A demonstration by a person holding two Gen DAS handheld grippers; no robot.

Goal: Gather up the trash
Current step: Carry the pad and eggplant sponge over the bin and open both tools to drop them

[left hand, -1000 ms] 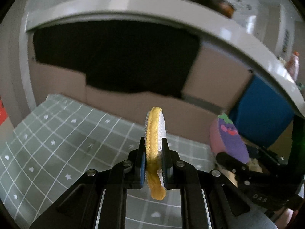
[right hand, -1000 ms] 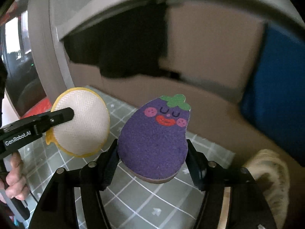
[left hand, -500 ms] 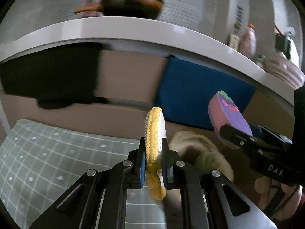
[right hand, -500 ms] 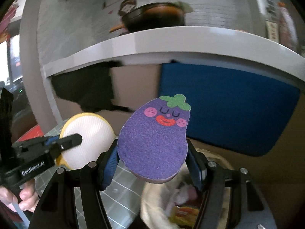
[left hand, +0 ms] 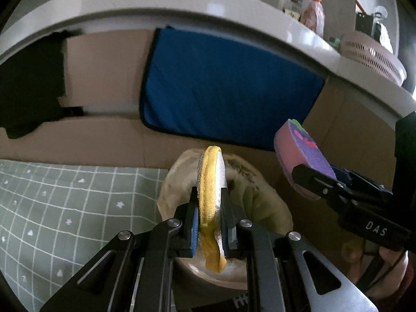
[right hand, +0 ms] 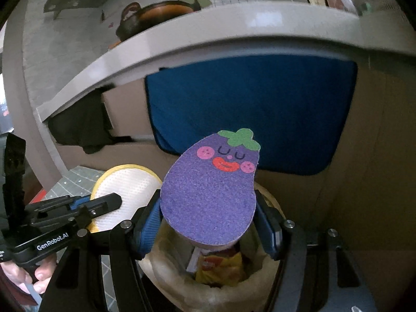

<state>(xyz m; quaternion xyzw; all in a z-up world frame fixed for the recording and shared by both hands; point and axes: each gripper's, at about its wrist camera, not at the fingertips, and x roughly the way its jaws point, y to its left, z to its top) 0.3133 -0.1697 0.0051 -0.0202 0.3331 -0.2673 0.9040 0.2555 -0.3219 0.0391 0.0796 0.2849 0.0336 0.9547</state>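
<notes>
My left gripper is shut on a round yellow-rimmed scrub pad, held edge-on above a beige trash bag. My right gripper is shut on a purple eggplant-shaped sponge over the open bag, which holds a yellow wrapper and other trash. The pad and the left gripper show at the left of the right wrist view. The sponge and the right gripper show at the right of the left wrist view.
A green checked mat covers the floor at left. A blue cloth hangs on the cardboard front under a white counter edge. A pink basket and a bottle stand on the counter.
Both grippers have moved right from over the mat to above the trash bag, each still holding its item. The bag has come under the fingers.
</notes>
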